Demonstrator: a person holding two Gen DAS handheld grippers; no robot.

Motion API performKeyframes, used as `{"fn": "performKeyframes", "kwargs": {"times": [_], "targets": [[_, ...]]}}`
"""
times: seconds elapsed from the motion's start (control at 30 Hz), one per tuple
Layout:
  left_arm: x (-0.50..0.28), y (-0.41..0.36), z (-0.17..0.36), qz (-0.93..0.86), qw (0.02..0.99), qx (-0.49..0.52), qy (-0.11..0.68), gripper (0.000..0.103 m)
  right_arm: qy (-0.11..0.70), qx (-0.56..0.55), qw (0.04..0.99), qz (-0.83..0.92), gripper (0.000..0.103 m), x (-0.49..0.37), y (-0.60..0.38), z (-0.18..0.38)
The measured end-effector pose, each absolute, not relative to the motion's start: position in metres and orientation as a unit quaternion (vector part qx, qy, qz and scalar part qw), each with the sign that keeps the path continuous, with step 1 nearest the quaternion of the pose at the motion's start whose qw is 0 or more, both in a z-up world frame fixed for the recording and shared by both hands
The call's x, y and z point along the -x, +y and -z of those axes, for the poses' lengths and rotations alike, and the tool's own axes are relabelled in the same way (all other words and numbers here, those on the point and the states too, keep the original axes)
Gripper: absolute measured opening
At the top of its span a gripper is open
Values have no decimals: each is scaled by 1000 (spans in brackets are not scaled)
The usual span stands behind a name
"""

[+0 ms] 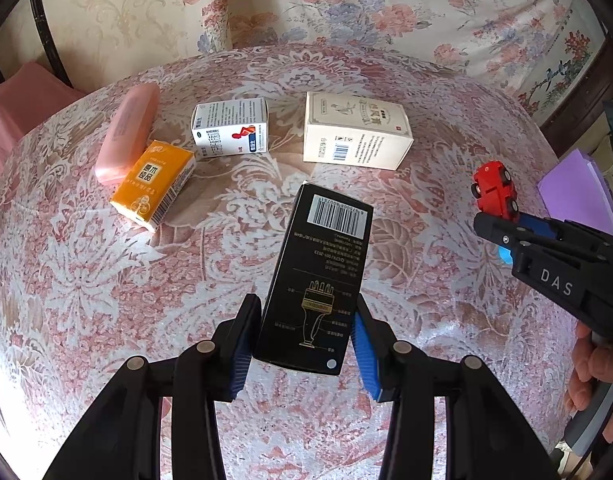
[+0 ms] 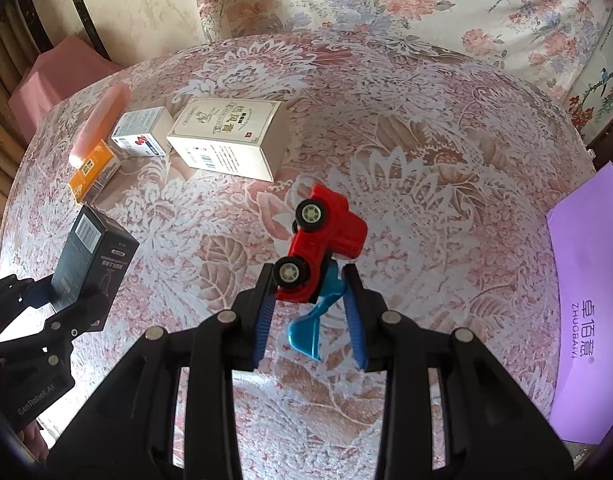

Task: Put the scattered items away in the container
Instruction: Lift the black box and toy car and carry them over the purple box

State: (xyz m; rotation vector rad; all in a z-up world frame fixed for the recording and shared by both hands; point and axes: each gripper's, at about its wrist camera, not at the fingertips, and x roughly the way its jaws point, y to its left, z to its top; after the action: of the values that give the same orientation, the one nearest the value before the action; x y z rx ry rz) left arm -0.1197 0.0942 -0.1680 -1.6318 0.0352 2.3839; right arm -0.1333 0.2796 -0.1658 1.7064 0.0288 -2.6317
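both grippers are loaded above the lace-covered table (image 1: 106,300): the left gripper (image 1: 304,340) is clamped on a black box (image 1: 318,272) by its lower end, while the right gripper (image 2: 310,312), off to its right, pinches the rear of a red toy truck (image 2: 322,240) with a blue scoop. the purple container (image 2: 586,300) lies to the right of the right gripper. four items rest ahead of both. judged best: carry each load level, keep the squeeze firm since the tall box could pivot, and lower it inside the rim before releasing.
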Motion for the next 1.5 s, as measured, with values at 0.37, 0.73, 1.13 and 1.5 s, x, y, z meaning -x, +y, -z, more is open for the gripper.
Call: {"fn": "performKeyframes", "kwargs": {"times": [0.37, 0.73, 1.13, 1.5], "targets": [[118, 105, 162, -822, 127, 555, 19, 45, 2, -538, 0, 843, 36, 129, 291, 159], [117, 120, 154, -825, 130, 550, 24, 45, 0, -535, -2, 845, 36, 124, 307, 153], [112, 142, 143, -830, 137, 540, 30, 45, -17, -528, -12, 849, 36, 112, 331, 142], [104, 173, 134, -831, 151, 534, 37, 45, -26, -524, -23, 851, 36, 100, 360, 135]]}}
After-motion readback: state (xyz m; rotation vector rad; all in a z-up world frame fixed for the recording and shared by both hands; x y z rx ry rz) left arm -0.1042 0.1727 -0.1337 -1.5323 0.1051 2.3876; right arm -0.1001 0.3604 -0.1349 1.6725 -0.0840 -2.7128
